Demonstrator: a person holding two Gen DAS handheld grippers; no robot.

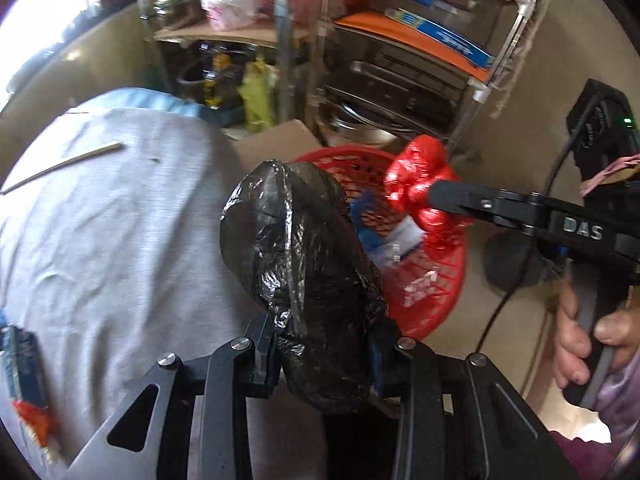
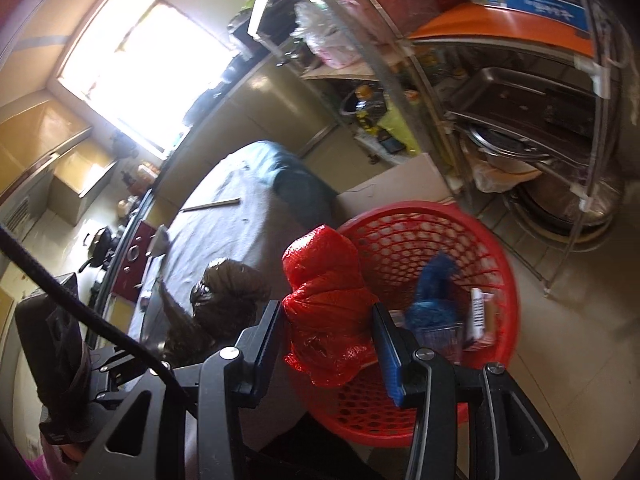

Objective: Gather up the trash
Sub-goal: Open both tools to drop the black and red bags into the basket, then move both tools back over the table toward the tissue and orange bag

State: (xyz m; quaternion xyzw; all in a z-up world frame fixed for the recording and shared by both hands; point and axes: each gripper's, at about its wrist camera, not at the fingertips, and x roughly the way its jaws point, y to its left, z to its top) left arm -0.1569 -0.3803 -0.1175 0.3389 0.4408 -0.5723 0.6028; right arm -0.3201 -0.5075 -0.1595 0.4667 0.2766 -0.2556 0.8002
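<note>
Black crumpled bag clamped in the left claw, beside the red basket.
Right claw grips a red mesh bag over the basket rim. Both bundles look light, soft and crushable, best pinched mid-body; each points lengthwise away from its claw. Grey-clothed bench lies left of the basket.

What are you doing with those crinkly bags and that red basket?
A person is tidying up trash with a gripper in each hand. The left gripper is squeezing a crumpled black plastic bag, and the right gripper is squeezing a crumpled red plastic bag. Both bags hang beside the table with the grey cloth, over or near the red basket on the floor. The basket already has a blue bag and some small packets inside. Nothing has been dropped yet.
</note>
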